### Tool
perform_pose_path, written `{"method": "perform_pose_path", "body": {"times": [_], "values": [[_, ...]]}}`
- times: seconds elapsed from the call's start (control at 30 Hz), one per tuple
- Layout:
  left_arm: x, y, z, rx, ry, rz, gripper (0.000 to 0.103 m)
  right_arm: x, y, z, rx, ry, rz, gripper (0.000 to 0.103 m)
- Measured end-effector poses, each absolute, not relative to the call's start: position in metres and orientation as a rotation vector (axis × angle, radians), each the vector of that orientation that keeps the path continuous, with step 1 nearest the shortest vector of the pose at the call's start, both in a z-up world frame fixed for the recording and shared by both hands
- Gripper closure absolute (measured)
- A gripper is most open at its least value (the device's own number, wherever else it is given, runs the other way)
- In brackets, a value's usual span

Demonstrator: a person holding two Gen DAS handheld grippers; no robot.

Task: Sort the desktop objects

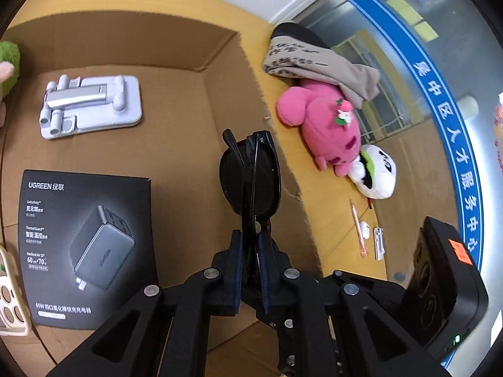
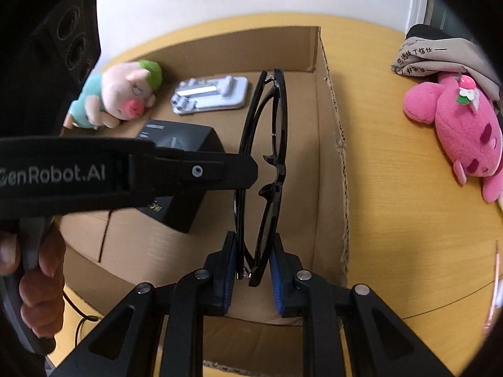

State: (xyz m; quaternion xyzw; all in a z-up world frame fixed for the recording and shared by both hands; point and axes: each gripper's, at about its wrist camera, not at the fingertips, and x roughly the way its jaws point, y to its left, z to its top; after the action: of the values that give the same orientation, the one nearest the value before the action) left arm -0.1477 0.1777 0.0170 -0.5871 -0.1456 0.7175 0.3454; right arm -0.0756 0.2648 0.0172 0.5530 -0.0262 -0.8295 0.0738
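Sunglasses (image 1: 250,172), black and folded, are pinched edge-on between the pads of the left gripper (image 1: 250,253) in the left wrist view, jaws narrow and clamped on the lower end of the frame. They hang over the open cardboard box (image 1: 220,72), close to its right wall. On the box floor lie a grey phone stand (image 1: 91,105) toward the far left corner and a black charger box (image 1: 89,245) toward the near left. Outside the box, on the yellow desk (image 1: 339,216), a pink plush toy (image 1: 327,128) lies just beside the box's right wall, partly under a beige printed cloth (image 1: 317,62), with a white plush toy (image 1: 375,172) touching its near end. A pen (image 1: 358,231) and a small white clip lie nearer the desk's edge.

From the right wrist view, the right gripper (image 2: 253,275) is closed narrowly on the near end of the same sunglasses (image 2: 265,169), blue pads pressing either side. The left gripper (image 2: 251,172) comes in from the left and grips the glasses at mid-length; a hand (image 2: 37,267) holds its handle. A pig plush with green hair (image 2: 122,97) rests on the box's far left wall, the phone stand (image 2: 210,94) and charger box (image 2: 185,163) below it, and the pink plush toy (image 2: 462,132) near the desk's right edge.
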Motion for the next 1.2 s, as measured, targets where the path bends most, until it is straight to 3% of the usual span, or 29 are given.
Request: {"method": "perform_pose_path", "body": {"times": [0.37, 0.47, 0.53, 0.57, 0.6, 0.67, 0.73, 0.8, 0.9, 1.0, 1.2], "values": [[-0.160, 0.179, -0.013, -1.664, -0.375, 1.874, 0.095, -0.086, 0.250, 0.006, 1.811, 0.093, -2.538, 0.080], [-0.158, 0.175, -0.009, -1.665, -0.368, 1.890, 0.092, -0.083, 0.249, 0.007, 1.811, 0.076, -2.545, 0.072], [-0.155, 0.167, -0.002, -1.636, -0.378, 1.905, 0.072, -0.079, 0.249, 0.011, 1.786, 0.075, -2.564, 0.055], [-0.152, 0.162, 0.003, -1.606, -0.387, 1.918, 0.068, -0.076, 0.248, 0.013, 1.771, 0.079, -2.584, 0.046], [-0.148, 0.155, 0.013, -1.570, -0.383, 1.953, 0.058, -0.071, 0.247, 0.017, 1.735, 0.075, -2.608, 0.044], [-0.134, 0.137, 0.038, -1.466, -0.356, 2.060, 0.047, -0.058, 0.245, 0.028, 1.632, 0.047, -2.645, 0.040], [-0.120, 0.119, 0.060, -1.349, -0.341, 2.154, 0.027, -0.036, 0.242, 0.044, 1.451, 0.042, -2.721, 0.038], [-0.096, 0.090, 0.090, -1.176, -0.346, 2.270, 0.018, -0.011, 0.235, 0.058, 1.264, 0.068, -2.804, 0.022], [-0.049, 0.044, 0.125, -0.923, -0.269, 2.516, 0.001, 0.021, 0.223, 0.064, 1.056, 0.058, -2.895, 0.021], [0.002, 0.017, 0.137, -0.707, -0.123, 2.765, 0.000, 0.040, 0.206, 0.055, 0.953, 0.035, -2.916, 0.021], [0.048, -0.012, 0.087, -0.723, 0.134, 3.036, 0.000, 0.033, 0.195, 0.018, 0.983, -0.068, -2.912, 0.021]]}}
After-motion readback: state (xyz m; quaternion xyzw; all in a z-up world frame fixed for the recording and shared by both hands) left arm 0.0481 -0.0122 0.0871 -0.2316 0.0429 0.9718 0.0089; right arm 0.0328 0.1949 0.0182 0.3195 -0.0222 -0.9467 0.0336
